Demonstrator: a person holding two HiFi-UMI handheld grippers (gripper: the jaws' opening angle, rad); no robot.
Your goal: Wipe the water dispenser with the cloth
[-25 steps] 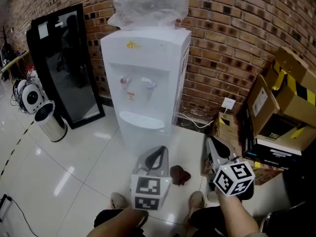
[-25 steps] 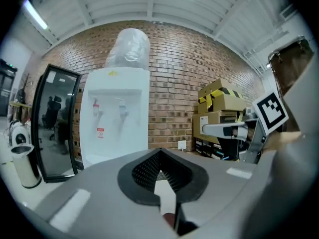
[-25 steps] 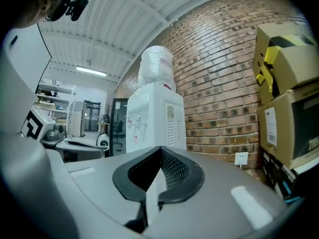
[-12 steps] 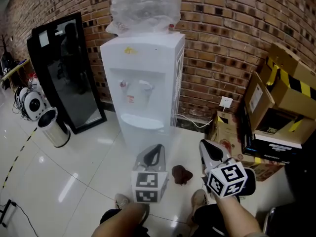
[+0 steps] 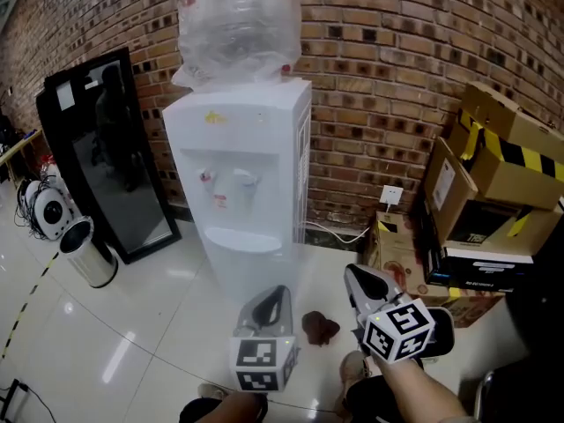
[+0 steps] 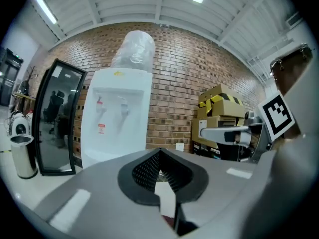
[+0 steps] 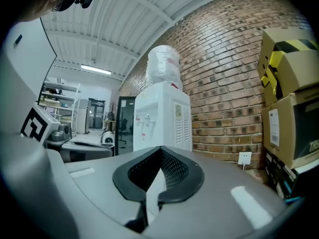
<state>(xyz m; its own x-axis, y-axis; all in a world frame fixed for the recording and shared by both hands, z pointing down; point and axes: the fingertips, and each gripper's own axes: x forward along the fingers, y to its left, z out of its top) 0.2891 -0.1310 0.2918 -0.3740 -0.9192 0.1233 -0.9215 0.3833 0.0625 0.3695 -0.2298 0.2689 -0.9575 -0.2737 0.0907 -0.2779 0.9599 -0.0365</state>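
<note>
The white water dispenser (image 5: 238,183) stands against the brick wall with a plastic-wrapped bottle (image 5: 238,25) on top. It also shows in the left gripper view as the dispenser (image 6: 117,118) and in the right gripper view as the dispenser (image 7: 159,121). A crumpled brown cloth (image 5: 320,327) lies on the floor in front of it, between my two grippers. My left gripper (image 5: 277,292) is shut and holds nothing, just left of the cloth. My right gripper (image 5: 355,276) is shut and empty too, just right of it. Both point level toward the dispenser.
A black-framed glass panel (image 5: 106,157) leans on the wall to the left, with a steel bin (image 5: 88,249) in front of it. Stacked cardboard boxes (image 5: 493,166) fill the right side. A wall socket (image 5: 390,195) with a white cable sits low between dispenser and boxes.
The head view has tipped upward, so more of the bottle shows and the dispenser sits further left. Both grippers stay shut near the same spots. The cloth has not moved.
</note>
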